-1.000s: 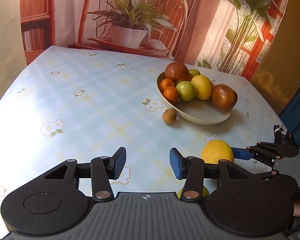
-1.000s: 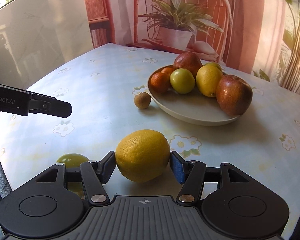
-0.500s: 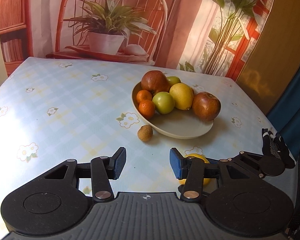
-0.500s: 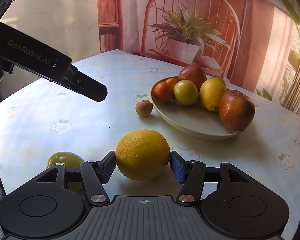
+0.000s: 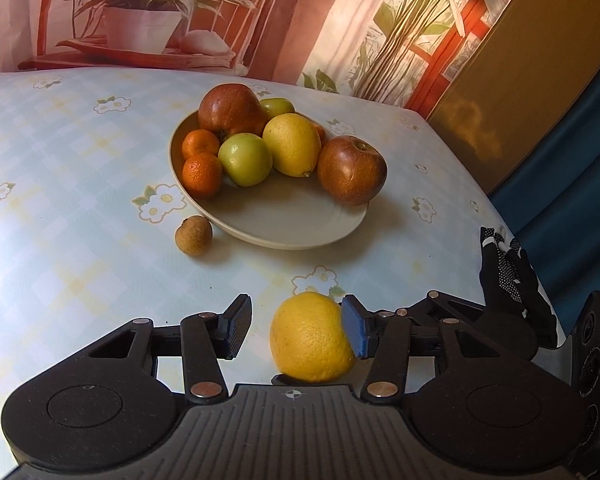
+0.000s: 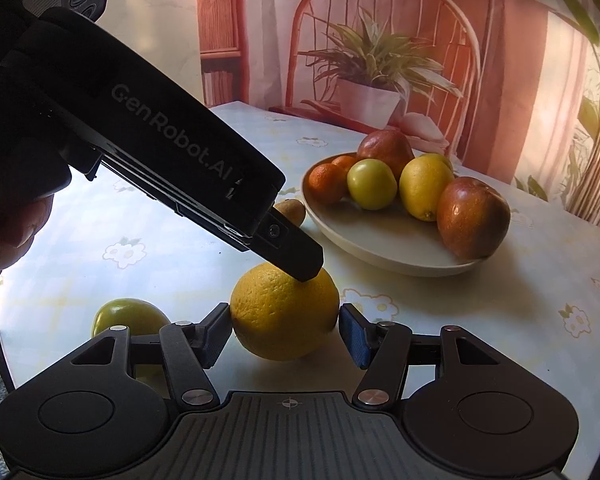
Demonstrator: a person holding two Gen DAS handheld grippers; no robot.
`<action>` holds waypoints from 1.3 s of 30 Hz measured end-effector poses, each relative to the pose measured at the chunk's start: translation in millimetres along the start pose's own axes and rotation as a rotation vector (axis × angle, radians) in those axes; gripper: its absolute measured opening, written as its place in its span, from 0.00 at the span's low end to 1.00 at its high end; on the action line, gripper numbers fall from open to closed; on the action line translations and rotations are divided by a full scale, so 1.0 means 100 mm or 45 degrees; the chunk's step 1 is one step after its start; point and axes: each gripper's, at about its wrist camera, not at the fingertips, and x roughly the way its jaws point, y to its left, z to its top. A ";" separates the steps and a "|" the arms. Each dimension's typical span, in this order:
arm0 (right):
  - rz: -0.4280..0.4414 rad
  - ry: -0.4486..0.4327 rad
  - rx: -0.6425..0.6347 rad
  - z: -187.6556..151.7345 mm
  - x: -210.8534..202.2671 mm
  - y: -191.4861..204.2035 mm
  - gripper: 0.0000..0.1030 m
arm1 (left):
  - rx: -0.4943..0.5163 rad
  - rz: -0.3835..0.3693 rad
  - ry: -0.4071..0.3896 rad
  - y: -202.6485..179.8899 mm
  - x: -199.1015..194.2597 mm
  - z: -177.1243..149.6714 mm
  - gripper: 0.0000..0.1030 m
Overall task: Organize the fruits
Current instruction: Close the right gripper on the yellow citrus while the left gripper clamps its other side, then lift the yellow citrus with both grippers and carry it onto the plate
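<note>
A yellow orange [image 6: 284,312] rests on the flowered tablecloth, and my right gripper [image 6: 285,326] is shut on it with a pad against each side. My left gripper [image 5: 295,310] comes in from the left, just above the same orange [image 5: 310,340]. Its jaws are opening, and only the right pad overlaps the fruit. In the right wrist view its fingertip [image 6: 300,266] sits over the orange's top. The beige bowl [image 5: 300,236] beyond holds apples, mandarins, a lemon and green fruit.
A small brown fruit [image 5: 193,235] lies on the cloth left of the bowl [image 6: 380,258]. A green fruit [image 6: 128,316] sits near the table's front edge, left of my right gripper. A gloved hand [image 5: 508,276] holds the right gripper. A printed backdrop stands behind the table.
My left gripper has swung right and dipped until the orange shows between its fingers, and its jaws have spread slightly. The right gripper has stayed put on the orange.
</note>
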 end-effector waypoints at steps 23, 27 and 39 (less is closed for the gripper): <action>0.018 0.051 0.095 -0.11 -0.29 -0.16 0.44 | -0.039 -0.125 0.051 -0.04 0.16 -0.02 0.52; 0.013 0.045 0.133 -0.06 -0.29 -0.20 0.48 | -0.006 -0.148 0.069 -0.14 0.21 -0.06 0.52; -0.002 0.024 0.107 -0.18 -0.29 -0.15 0.48 | -0.067 -0.169 0.041 -0.04 0.18 0.00 0.48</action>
